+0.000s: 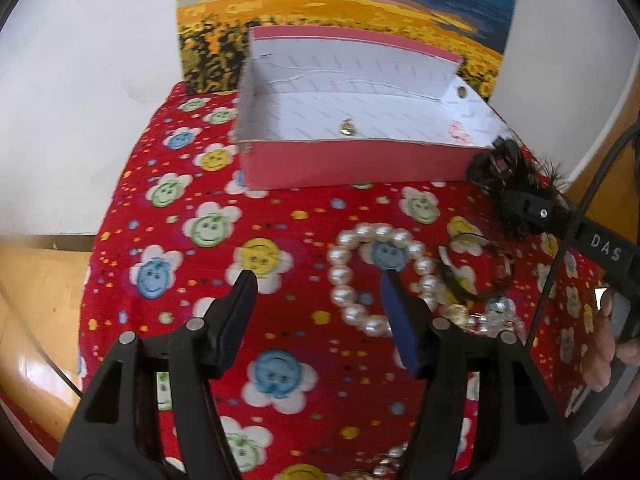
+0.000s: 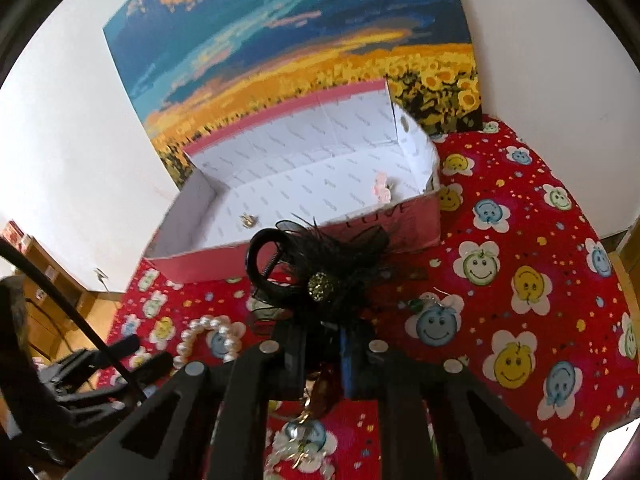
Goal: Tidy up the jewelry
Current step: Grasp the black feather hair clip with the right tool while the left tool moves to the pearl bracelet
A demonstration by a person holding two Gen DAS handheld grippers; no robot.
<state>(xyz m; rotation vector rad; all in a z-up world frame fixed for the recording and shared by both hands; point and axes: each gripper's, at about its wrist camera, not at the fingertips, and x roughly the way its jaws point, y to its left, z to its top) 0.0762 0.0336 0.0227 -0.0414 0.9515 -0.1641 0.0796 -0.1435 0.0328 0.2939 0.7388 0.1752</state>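
Jewelry lies spread on a desk (image 1: 280,220) under a red smiley-face cloth, with a pink box (image 1: 352,160) at the back edge against a sunflower picture (image 2: 280,60). The box already holds a small gold piece (image 1: 346,128) and a pale pink piece (image 1: 456,130).

The right tool (image 2: 324,344) is clamped narrow on a black feathered hair clip (image 2: 320,276), which stands off the cloth just short of the box's front wall. To finish this step well, I judge the clip should be carried over that wall and set on the bare white floor of the box, away from the two small pieces, before the jaws part; the feathers look soft and could catch on the pads, so a slow release seems wise. The tool points down and forward at the box, its fingers close together with the clip's lower edge between them.

The left tool (image 1: 320,280) is about half open with nothing between its fingers. It hangs tilted steeply down over the cloth, its right finger over a pearl bracelet (image 1: 376,280); whether it touches the pearls I cannot tell. Just right of the bracelet lies a tangle of dark and glassy pieces (image 1: 476,292). Centring both fingers across one side of the pearl ring would probably give the surest grip next.
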